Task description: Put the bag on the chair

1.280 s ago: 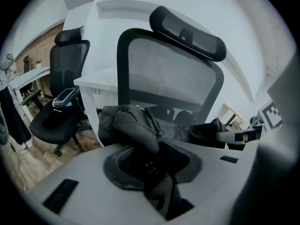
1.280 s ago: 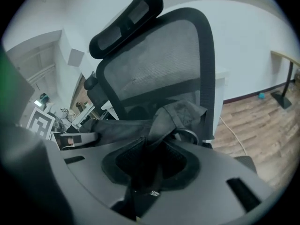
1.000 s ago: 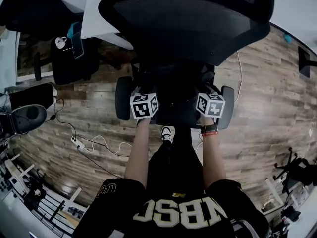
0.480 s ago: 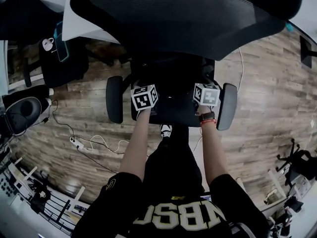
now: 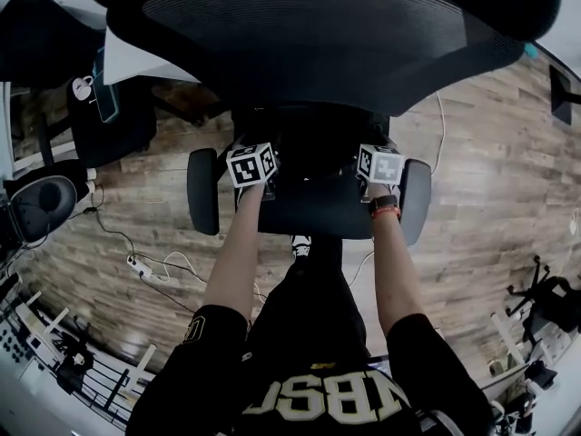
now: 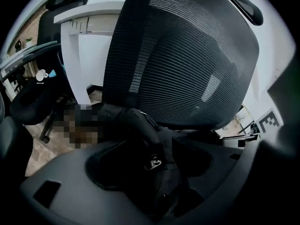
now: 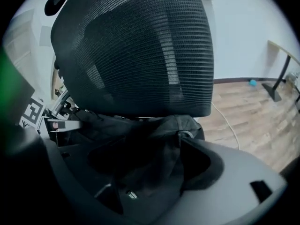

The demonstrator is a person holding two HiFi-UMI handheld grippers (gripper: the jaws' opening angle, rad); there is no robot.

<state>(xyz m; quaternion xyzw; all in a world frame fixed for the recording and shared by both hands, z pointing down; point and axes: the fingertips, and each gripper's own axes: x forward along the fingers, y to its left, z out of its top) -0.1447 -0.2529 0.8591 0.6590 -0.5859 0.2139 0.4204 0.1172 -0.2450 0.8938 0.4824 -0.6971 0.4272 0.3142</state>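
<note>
Letting go is the step in hand: the black bag (image 5: 313,157) lies slumped on the seat of the office chair (image 5: 318,34), up against the foot of its mesh back, with both grippers low over it. The left gripper (image 6: 152,175) has just been opening its jaws, which stand wide apart, and the bag's dark cloth and a small metal ring (image 6: 153,162) lie loose between them. The right gripper (image 7: 150,172) has likewise just opened, with cloth and a small label (image 7: 132,195) between its jaws and nothing pinched. The placing itself looks done. The next move seems to call for drawing both grippers back and up, clear of the folds and any strap, so that nothing snags and drags the bag off the seat.
</note>
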